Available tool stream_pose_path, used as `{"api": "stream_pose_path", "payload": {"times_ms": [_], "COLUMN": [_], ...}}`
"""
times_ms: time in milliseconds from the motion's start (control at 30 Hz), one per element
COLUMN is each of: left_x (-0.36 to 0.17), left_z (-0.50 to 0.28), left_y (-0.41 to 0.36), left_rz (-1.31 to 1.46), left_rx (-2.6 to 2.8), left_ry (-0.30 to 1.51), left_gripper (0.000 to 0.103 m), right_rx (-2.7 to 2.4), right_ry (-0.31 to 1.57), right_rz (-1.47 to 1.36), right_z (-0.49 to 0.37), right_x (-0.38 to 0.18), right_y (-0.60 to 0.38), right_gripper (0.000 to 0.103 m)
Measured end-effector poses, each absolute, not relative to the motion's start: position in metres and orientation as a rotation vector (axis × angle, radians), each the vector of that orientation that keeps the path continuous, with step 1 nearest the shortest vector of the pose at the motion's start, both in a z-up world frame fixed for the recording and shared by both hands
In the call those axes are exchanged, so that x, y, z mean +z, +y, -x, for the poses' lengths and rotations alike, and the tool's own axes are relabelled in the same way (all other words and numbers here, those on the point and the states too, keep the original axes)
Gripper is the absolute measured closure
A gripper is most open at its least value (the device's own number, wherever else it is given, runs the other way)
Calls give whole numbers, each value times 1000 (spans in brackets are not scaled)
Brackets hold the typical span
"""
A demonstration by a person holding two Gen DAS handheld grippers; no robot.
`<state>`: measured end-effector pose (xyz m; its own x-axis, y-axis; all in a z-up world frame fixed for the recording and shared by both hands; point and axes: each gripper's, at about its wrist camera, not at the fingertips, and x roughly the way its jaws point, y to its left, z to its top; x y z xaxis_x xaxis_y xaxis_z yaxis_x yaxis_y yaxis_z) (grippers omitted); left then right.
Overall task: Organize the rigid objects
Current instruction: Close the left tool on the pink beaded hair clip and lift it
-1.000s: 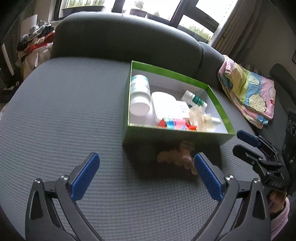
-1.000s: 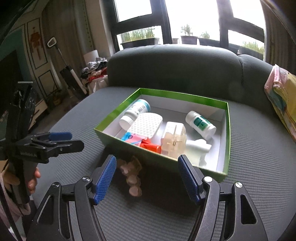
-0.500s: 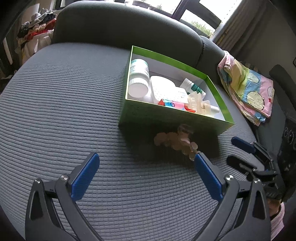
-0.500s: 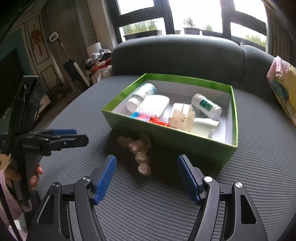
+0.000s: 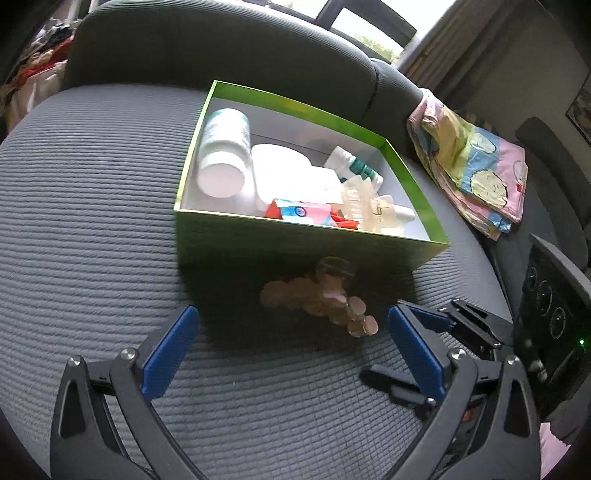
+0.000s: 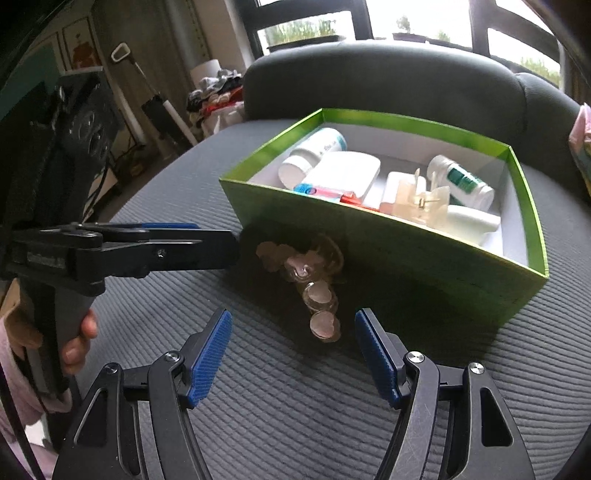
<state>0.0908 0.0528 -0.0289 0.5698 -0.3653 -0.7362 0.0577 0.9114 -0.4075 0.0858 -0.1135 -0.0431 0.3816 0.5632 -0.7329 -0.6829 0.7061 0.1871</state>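
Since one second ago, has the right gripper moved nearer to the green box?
Yes. In the right wrist view the green box looks larger and its near wall sits closer above the right gripper, which came down toward it.

A lived-in home is showing here, likely a living room: a grey sofa (image 6: 388, 85) is sitting under tall windows (image 6: 417, 14) with potted plants (image 6: 306, 35) growing outside, clothes (image 6: 218, 92) are piling up at the far left, framed pictures (image 6: 83, 48) are hanging, and a patterned cloth (image 5: 472, 162) is lying on the right.
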Motion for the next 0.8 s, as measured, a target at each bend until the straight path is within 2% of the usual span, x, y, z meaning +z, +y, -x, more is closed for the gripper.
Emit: {"api": "stream_pose_path", "payload": {"times_ms": [433, 467, 500, 633, 733, 800], "left_x": [-55, -57, -59, -64, -63, -64], "left_z": [-123, -124, -125, -126, -126, -125], "left_y": [39, 38, 37, 30, 25, 24], "left_rz": [383, 390, 398, 374, 349, 329], "left_rx": [-331, -337, -344, -354, -361, -349], "left_ry": [963, 965, 969, 975, 973, 971], "left_gripper": [3, 4, 6, 7, 9, 16], "right_rx": [800, 800, 805, 803, 790, 785], "right_ry": [914, 914, 917, 914, 901, 898], "right_rz": [155, 155, 156, 163, 185, 192], "right_z": [-110, -110, -111, -116, -116, -115], "right_x": [-70, -70, -72, -74, -73, -73], "right_y": [-93, -93, -91, -86, -86, -87], "right_gripper": [33, 41, 45, 47, 60, 68]}}
